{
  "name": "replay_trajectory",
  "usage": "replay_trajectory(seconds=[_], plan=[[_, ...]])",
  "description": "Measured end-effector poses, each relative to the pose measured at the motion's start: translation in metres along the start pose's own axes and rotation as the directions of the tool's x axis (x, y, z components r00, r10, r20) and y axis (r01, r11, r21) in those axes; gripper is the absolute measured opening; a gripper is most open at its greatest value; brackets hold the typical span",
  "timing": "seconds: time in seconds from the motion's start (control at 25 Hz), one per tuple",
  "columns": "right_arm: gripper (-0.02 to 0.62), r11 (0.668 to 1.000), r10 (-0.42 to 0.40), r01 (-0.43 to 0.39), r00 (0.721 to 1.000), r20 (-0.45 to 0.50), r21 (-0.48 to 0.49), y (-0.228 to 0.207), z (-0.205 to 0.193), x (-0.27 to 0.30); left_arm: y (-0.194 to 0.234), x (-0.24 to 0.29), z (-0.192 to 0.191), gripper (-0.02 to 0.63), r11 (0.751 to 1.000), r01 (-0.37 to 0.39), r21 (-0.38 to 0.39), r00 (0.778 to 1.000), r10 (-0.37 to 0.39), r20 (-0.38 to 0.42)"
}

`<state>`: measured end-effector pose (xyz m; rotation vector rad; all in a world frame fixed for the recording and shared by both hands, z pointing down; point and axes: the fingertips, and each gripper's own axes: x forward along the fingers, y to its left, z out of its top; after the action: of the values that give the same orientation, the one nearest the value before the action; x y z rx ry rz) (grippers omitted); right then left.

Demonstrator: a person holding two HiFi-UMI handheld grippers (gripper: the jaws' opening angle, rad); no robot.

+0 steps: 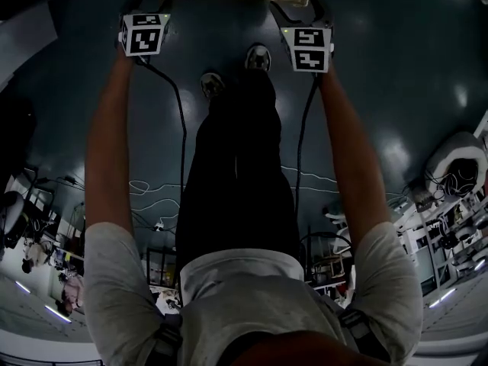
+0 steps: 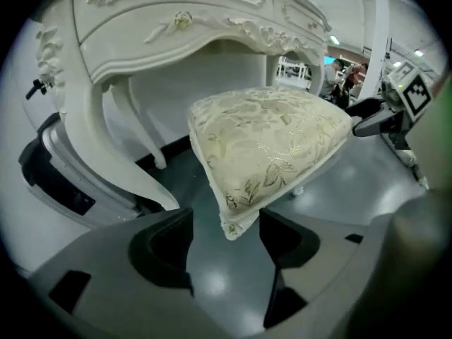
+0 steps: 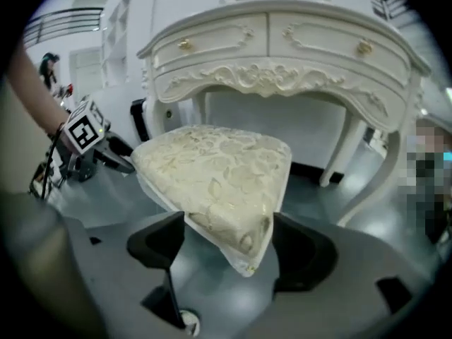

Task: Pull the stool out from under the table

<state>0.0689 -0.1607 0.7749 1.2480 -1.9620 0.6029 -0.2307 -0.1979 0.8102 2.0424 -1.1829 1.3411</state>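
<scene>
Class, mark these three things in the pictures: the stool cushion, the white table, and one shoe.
stool cushion [image 3: 215,171]: right gripper view, middle of the patterned top.
white table [image 3: 318,41]: right gripper view, right-hand drawer front.
shoe [image 1: 258,56]: head view, its toe.

You stand on a dark, glossy floor [image 1: 396,67] flecked with glints of light, your dark trousers [image 1: 236,174] ending in two pale shoes [image 1: 258,56]. A thin white cable [image 1: 149,183] snakes over the floor behind your legs. White shelving [image 1: 450,227] crowded with clutter lines the room to your right. In the left gripper view a grey-and-white machine [image 2: 63,175] with a black band stands at the left edge, and people [image 2: 346,76] gather far off in the bright background.
</scene>
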Motion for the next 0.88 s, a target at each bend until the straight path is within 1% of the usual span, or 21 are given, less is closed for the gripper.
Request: replay_trajectory(seconds=[0.08,0.12,0.2,0.32,0.36,0.44,0.56,0.6,0.68,0.76,0.8,0.88], plan=[[0.382,0.99,0.061,-0.055,0.997,-0.041,0.127,-0.01,-0.007,0.007,-0.006,0.004,0.005,0.281,0.998,0.063,0.027,0.998,-0.063,0.007],[0.382,0.982,0.103,-0.093,0.993,-0.055,0.164,-0.011,-0.009,0.01,-0.012,0.005,0.008,0.281,0.994,0.097,0.044,0.995,-0.098,0.014],[0.385,0.973,0.159,-0.145,0.985,-0.064,0.179,-0.011,-0.006,0.013,-0.022,0.008,0.015,0.287,0.988,0.146,0.054,0.989,-0.147,0.019],[0.384,0.972,0.174,-0.16,0.982,-0.068,0.171,-0.011,0.0,0.015,-0.023,0.01,0.019,0.298,0.983,0.18,-0.028,0.984,-0.18,-0.006],[0.385,0.973,0.171,-0.156,0.982,-0.076,0.171,-0.01,0.0,0.015,-0.023,0.009,0.018,0.298,0.982,0.185,-0.045,0.982,-0.186,-0.012],[0.385,0.975,0.152,-0.135,0.985,-0.087,0.176,-0.009,-0.002,0.013,-0.025,0.008,0.015,0.298,0.981,0.185,-0.05,0.982,-0.186,-0.02],[0.388,0.975,0.116,-0.098,0.99,-0.085,0.2,-0.013,-0.005,0.014,-0.026,0.01,0.015,0.299,0.984,0.175,-0.013,0.984,-0.175,-0.025],[0.412,0.969,0.118,-0.096,0.989,-0.087,0.228,-0.015,-0.007,0.015,-0.025,0.011,0.016,0.299,0.986,0.168,0.005,0.985,-0.168,-0.025],[0.458,0.946,0.147,-0.115,0.986,-0.084,0.303,-0.017,-0.012,0.015,-0.025,0.012,0.016,0.301,0.987,0.158,0.027,0.987,-0.157,-0.025],[0.456,0.922,0.186,-0.149,0.98,-0.07,0.357,-0.016,-0.013,0.017,-0.024,0.011,0.016,0.301,0.988,0.156,0.013,0.987,-0.156,-0.025],[0.456,0.917,0.201,-0.164,0.977,-0.065,0.364,-0.014,-0.012,0.018,-0.024,0.01,0.017,0.301,0.987,0.16,-0.002,0.987,-0.16,-0.02],[0.454,0.917,0.22,-0.184,0.974,-0.064,0.353,-0.012,-0.008,0.02,-0.023,0.009,0.019,0.301,0.984,0.173,-0.03,0.985,-0.173,-0.01]])
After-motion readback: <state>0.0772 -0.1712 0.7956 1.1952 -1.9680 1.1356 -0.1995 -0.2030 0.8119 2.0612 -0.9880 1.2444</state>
